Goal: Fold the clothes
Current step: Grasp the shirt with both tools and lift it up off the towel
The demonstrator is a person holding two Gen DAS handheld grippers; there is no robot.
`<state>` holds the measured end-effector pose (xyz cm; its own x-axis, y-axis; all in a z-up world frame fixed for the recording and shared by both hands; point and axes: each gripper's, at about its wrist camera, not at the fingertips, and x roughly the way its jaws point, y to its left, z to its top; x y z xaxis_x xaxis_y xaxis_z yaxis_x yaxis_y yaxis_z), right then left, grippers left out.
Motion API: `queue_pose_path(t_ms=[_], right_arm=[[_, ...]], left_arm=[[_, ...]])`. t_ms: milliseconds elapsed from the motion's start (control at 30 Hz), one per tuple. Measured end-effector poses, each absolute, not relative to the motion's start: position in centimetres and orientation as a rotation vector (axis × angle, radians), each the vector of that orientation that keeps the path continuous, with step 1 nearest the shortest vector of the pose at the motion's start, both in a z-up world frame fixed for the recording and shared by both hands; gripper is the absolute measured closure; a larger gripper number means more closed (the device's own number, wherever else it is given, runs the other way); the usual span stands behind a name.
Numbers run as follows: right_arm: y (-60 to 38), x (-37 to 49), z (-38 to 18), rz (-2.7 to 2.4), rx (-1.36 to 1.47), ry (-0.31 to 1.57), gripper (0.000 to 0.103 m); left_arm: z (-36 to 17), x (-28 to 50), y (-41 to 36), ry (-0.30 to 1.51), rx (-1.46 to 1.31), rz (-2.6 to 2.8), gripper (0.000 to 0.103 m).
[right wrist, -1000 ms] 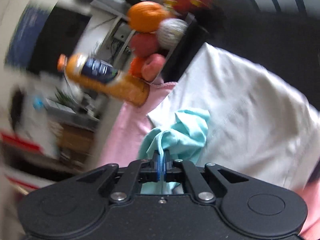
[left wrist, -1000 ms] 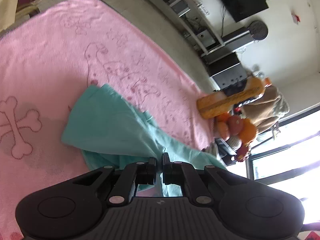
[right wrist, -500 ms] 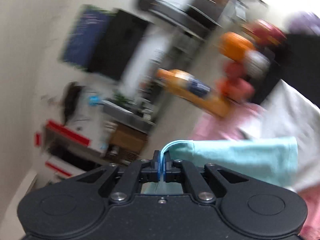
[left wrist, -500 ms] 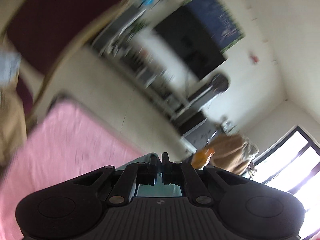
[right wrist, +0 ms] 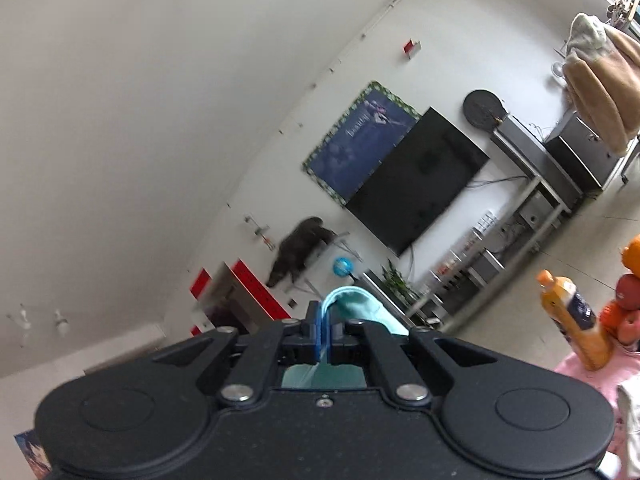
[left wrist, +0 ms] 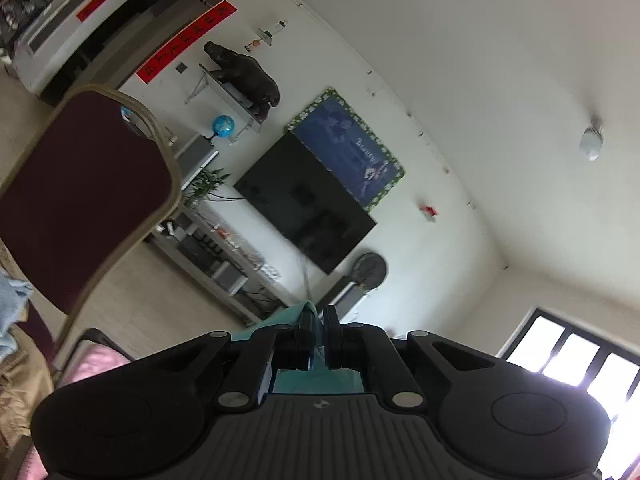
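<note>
Both grippers have swung upward in the past second: the pink dinosaur-print blanket that filled the left view is down to a sliver at the near left corner [left wrist: 86, 364], and each camera now faces the far wall, the television [left wrist: 304, 208] and the ceiling. The left gripper [left wrist: 316, 334] has its jaws closed to a narrow gap on a fold of the teal garment [left wrist: 308, 384], which shows between the fingers and just beyond their tips. The right gripper [right wrist: 323, 336] has its jaws pressed together on another edge of the same garment [right wrist: 360, 306], a pale blue hem looping over the fingertips. The cloth appears to be lifted clear of the blanket-covered worktop and held in the air between the two hands, though most of it hangs out of sight below both cameras. An orange juice bottle [right wrist: 576, 320] and piled fruit [right wrist: 624, 300] stand at the right edge of the right view, with a maroon chair [left wrist: 80, 208] at left in the other. The lift likely serves to shake the garment flat before it is laid down for folding.
</note>
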<state>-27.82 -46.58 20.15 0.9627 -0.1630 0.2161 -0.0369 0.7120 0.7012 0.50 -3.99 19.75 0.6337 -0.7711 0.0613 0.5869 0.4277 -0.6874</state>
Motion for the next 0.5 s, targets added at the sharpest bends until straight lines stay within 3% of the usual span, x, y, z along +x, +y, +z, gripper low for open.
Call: queue_pose_path(t_ms=[200,400,500], right_arm=[[-48.7,-21.5,20.1,-0.137,0.77,-0.171,0.101],[-52.1,-9.4,16.3,-0.26,0.777,0.075,0.101],[-53.1,-5.3,16.3,-0.279,0.771,0.088,0.101]], left_arm=[[19.8,5.0,-8.0,0.333,-0.615,-0.76,0.101],[14.4,16.7,-14.8,0.549,-0.423,-0.542,0.101],[14.4,20.4,-16.8,0.561,-0.394,-0.479,0.101]])
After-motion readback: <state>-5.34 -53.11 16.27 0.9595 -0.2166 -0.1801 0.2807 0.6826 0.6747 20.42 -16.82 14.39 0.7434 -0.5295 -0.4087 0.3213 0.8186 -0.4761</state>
